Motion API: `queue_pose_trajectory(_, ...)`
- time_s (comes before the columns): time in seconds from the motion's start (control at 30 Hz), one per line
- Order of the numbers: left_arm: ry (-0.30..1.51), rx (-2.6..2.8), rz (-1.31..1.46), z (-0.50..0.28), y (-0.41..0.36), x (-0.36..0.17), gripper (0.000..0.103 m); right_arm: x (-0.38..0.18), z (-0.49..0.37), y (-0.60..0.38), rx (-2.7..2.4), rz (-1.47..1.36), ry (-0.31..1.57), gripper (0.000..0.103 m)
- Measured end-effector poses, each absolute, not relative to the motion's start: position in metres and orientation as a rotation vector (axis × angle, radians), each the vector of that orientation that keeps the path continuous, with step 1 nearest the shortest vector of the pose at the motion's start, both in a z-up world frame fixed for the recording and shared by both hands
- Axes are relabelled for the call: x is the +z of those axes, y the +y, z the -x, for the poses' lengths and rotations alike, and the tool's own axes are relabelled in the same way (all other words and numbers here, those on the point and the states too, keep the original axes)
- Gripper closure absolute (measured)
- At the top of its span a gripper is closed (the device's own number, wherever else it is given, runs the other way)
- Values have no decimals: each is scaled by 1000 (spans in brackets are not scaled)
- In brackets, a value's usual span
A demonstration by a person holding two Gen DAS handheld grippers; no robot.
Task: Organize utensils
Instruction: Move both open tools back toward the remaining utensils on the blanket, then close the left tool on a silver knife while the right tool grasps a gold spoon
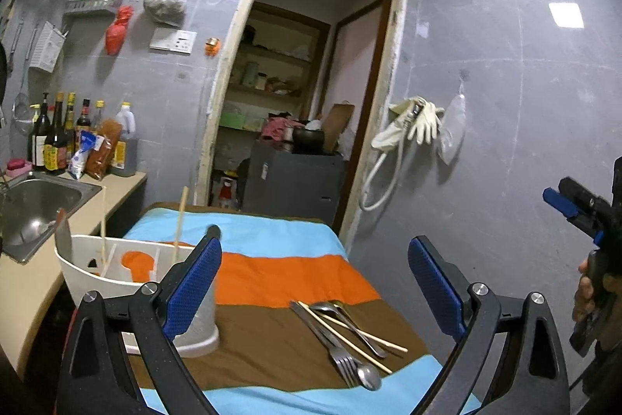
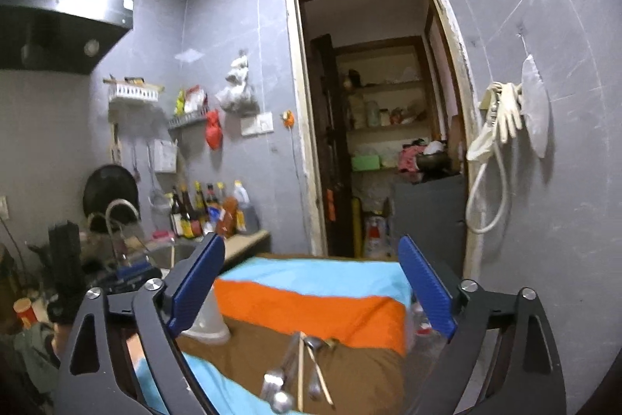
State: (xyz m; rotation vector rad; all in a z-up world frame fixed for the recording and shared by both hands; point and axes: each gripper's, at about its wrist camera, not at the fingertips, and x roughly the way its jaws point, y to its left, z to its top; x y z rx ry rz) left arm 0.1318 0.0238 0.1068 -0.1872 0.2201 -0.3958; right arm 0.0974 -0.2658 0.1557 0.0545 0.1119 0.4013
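A pile of metal utensils (image 1: 342, 341) lies on the striped cloth: forks, spoons and two wooden chopsticks (image 1: 352, 331). It shows low in the right wrist view as well (image 2: 299, 372). A white utensil holder (image 1: 112, 267) stands at the table's left, with two chopsticks (image 1: 179, 224) upright in it and a knife blade at its left rim. My left gripper (image 1: 311, 282) is open and empty above the cloth, left of the pile. My right gripper (image 2: 313, 286) is open and empty, raised above the table; it also shows at the right edge of the left wrist view (image 1: 575, 209).
The table wears a blue, orange and brown cloth (image 1: 280, 275). A counter with a steel sink (image 1: 35, 209) and sauce bottles (image 1: 66, 135) runs along the left. A doorway (image 1: 295, 84) opens behind the table. Rubber gloves (image 1: 420, 121) hang on the right wall.
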Motion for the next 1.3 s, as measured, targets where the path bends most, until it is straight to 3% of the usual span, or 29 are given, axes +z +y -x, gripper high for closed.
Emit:
queue_pose_trajectory(0.33, 249, -320, 128, -143, -2, 64, 9, 69, -114, -247, 408, -6, 98, 2)
queue_pose_trajectory(0.6, 333, -265, 92, -175, -13, 28, 8, 36, -146, -231, 421, 61, 105, 0)
queue_pose_trajectory(0.9, 564, -357, 102, -232, -25, 0, 9, 18, -215, -243, 404, 67, 291, 0)
queue_pose_trajectory(1.03, 656, -386, 119, -256, -30, -10, 10, 7, -243, -247, 418, 56, 390, 8)
queue_pose_trajectory(1.1, 701, -411, 126, -267, -33, -14, 13, 1, -255, -248, 427, 49, 437, 17)
queue_pose_trajectory(1.17, 747, -434, 130, -277, -36, -17, 28, -5, -267, -249, 434, 45, 489, 26)
queue_pose_trajectory(1.3, 852, -474, 143, -299, -40, -27, 47, -17, -288, -246, 465, 42, 589, 36)
